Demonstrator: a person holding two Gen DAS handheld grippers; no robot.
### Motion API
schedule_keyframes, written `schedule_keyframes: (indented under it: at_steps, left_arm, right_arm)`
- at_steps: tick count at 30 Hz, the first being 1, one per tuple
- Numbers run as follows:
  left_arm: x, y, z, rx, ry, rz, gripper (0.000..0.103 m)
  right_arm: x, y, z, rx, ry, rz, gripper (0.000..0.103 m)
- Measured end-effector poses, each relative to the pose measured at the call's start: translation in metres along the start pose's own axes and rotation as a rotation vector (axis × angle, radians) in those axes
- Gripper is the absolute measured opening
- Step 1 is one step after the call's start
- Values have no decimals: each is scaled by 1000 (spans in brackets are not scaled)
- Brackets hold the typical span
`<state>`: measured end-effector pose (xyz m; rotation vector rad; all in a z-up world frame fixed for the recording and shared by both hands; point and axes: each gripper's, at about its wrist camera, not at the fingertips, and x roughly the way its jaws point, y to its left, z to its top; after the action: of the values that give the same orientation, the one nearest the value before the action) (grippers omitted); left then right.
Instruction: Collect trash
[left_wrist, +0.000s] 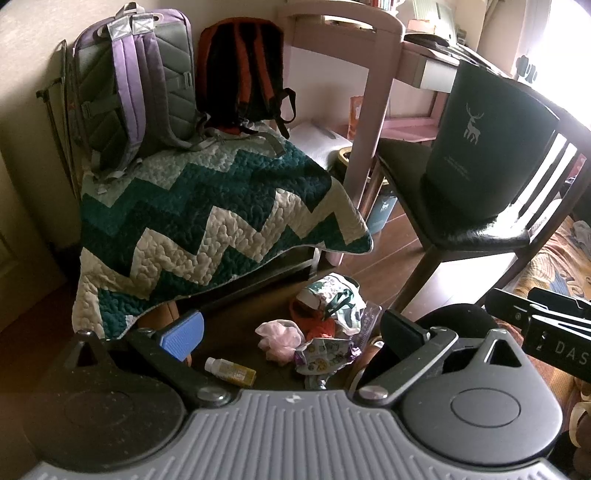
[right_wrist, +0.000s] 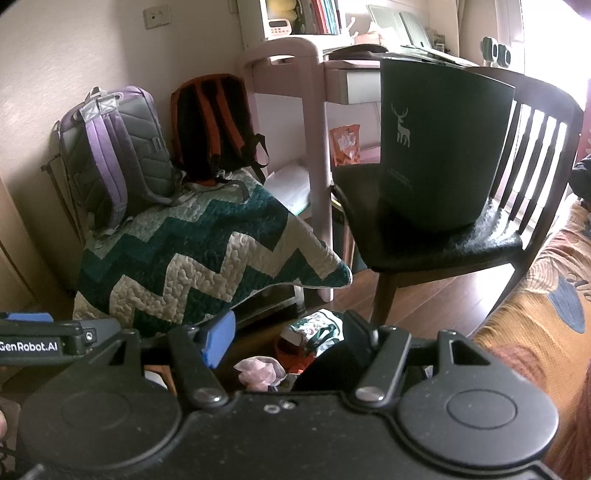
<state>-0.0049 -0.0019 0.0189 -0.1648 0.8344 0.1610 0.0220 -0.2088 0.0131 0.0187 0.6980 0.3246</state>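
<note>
A heap of trash lies on the dark wood floor below a quilt-covered seat. It holds a crumpled pink tissue (left_wrist: 279, 338), a colourful torn wrapper (left_wrist: 325, 354), a small yellow-labelled bottle (left_wrist: 231, 371) and a green-and-white patterned bag (left_wrist: 334, 299) over something orange. My left gripper (left_wrist: 291, 328) hangs open just above the heap, with nothing between its fingers. My right gripper (right_wrist: 291, 332) is open too, over the pink tissue (right_wrist: 258, 371) and the patterned bag (right_wrist: 317, 326). A dark shape beside its right finger hides part of the heap.
The zigzag green-and-cream quilt (left_wrist: 207, 221) carries a purple backpack (left_wrist: 136, 85) and an orange one (left_wrist: 240, 70). To the right, a dark wooden chair (left_wrist: 480, 232) holds a dark green deer-print bag (left_wrist: 480, 140). A pink desk (right_wrist: 295, 48) stands behind, and an orange patterned bedspread (right_wrist: 535, 314) lies far right.
</note>
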Motion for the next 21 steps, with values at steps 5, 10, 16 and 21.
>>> schedule_keyframes:
  at_steps: [5, 10, 16, 21]
  left_arm:
    - [0, 0, -1, 0, -1, 0, 103]
    - [0, -1, -2, 1, -1, 1, 103]
    - [5, 0, -5, 0, 11, 2, 103]
    - [17, 1, -5, 7, 20, 7, 103]
  right_arm:
    - [0, 1, -2, 2, 3, 1, 64]
    - [1, 5, -5, 3, 8, 2, 64]
    - [5, 3, -5, 12, 21, 8, 64]
    - [14, -2, -1, 9, 37, 15, 64]
